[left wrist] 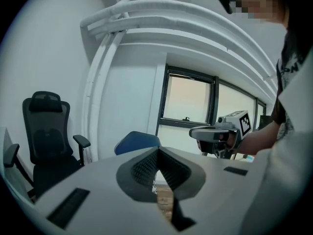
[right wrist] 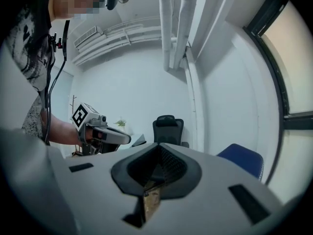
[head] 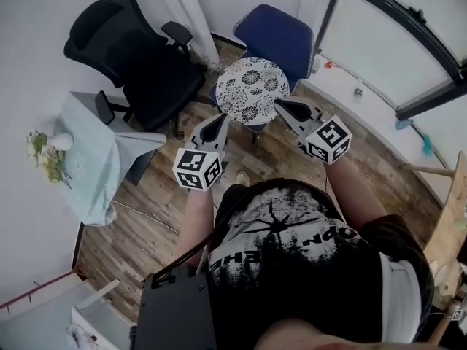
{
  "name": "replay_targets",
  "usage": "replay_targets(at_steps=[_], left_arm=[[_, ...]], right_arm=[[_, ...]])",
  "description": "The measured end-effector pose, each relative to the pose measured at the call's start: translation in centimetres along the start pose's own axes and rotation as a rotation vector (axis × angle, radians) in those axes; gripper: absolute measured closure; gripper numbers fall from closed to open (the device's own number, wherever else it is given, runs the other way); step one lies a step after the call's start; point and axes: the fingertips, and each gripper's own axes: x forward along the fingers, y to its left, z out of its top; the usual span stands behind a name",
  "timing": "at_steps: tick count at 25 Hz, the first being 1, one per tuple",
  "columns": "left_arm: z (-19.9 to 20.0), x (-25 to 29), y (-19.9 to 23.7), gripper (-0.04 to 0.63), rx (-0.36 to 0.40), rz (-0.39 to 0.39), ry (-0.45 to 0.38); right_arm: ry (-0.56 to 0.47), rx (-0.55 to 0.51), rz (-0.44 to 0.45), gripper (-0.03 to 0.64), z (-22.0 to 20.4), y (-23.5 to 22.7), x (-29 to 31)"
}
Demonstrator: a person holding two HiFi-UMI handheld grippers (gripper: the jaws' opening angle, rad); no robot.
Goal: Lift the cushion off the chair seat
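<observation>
**A:** Where do we find the cushion [head: 253, 90] against our two grippers?

**B:** We see it lying on the seat of the blue chair [head: 281, 35], just beyond both tips. Our left gripper [head: 220, 117] points at its near left edge and our right gripper [head: 279, 105] at its near right edge. So the cushion sits between them and a little farther off.

**A:** Do we touch it?

**B:** We cannot tell. In the head view both tips are close to its rim, and neither gripper view shows contact.

**A:** And the jaws?

**B:** In each gripper view we see the two jaws brought together at the tip, with nothing clamped between them.

**A:** Which way does the cushion point?

**B:** We can give it no long axis, because it is round. It lies flat with its patterned face up, and the chair's back rises on its far side. The black office chair [head: 135, 49] stands well apart to the far left.
</observation>
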Motion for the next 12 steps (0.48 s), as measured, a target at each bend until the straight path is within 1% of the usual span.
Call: replay_targets(at_steps=[3,8,12], left_arm=[[0.5,1.1,2.2,0.583,0.015,-0.05,0.023],[0.8,2.5,5.0,0.583,0.043,-0.137,0.056],[0.5,3.5,6.3,0.583,0.114,-0.199,0.085]], right_arm=[[-0.008,0.011,-0.054,0.598,0.0,-0.6,1.7],[0.011,0.005,-0.124,0.597,-0.9,-1.0,4.7],[0.0,0.038,-0.186,0.597,-1.3,-1.6,6.3]])
